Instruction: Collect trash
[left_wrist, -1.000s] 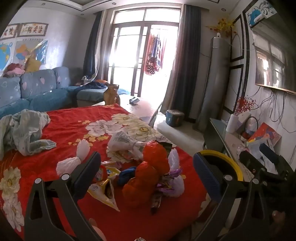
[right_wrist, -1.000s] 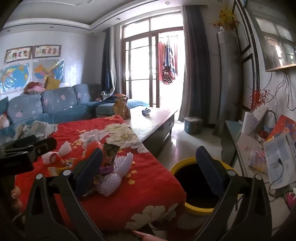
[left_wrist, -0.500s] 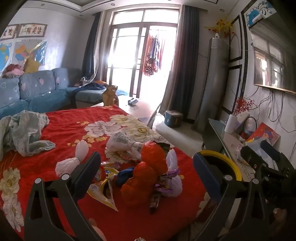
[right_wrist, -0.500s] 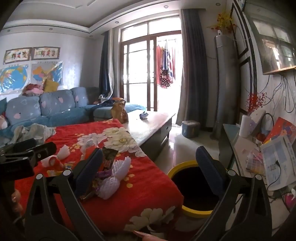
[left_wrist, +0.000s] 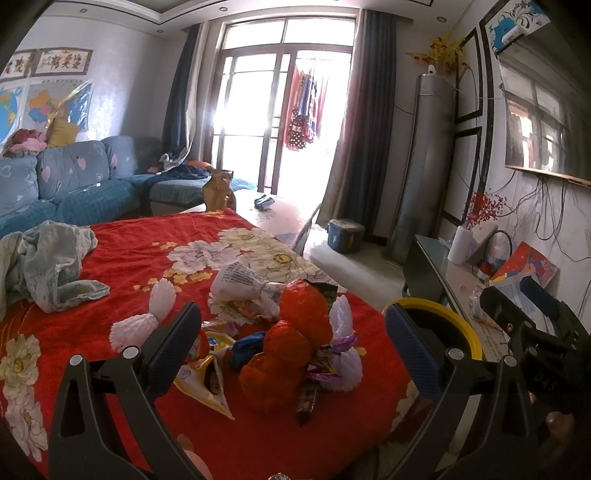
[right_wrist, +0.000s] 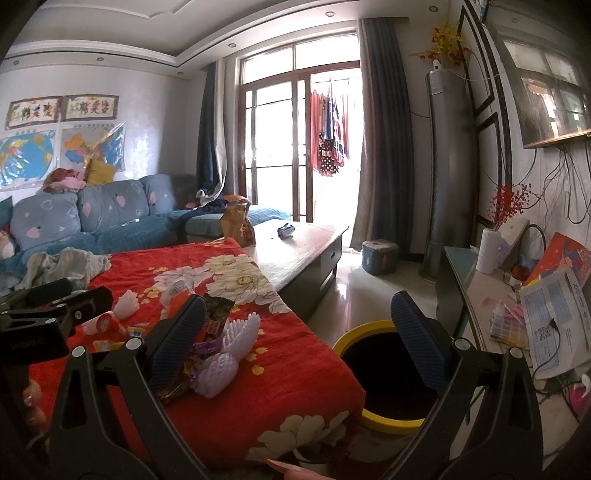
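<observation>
A heap of trash lies on the red flowered cloth (left_wrist: 147, 251): orange crumpled netting (left_wrist: 291, 339), white foam fruit nets (left_wrist: 151, 314), a white printed bag (left_wrist: 240, 280) and snack wrappers (left_wrist: 203, 376). My left gripper (left_wrist: 293, 339) is open and empty, held above the heap. My right gripper (right_wrist: 295, 336) is open and empty, over the cloth's right edge, near a white foam net (right_wrist: 225, 354). A yellow-rimmed black bin (right_wrist: 388, 373) stands on the floor right of the table; it also shows in the left wrist view (left_wrist: 443, 321).
A crumpled pale garment (left_wrist: 48, 262) lies at the cloth's left. A brown paper bag (right_wrist: 236, 225) stands on the bare table end. A blue sofa (right_wrist: 92, 221) runs behind. A side desk (right_wrist: 491, 295) with papers is at the right. A blue box (right_wrist: 378, 256) sits on the floor.
Both grippers have drifted slightly; the right one has risen and pulled back a little. Nothing was grasped or moved on the cloth.
</observation>
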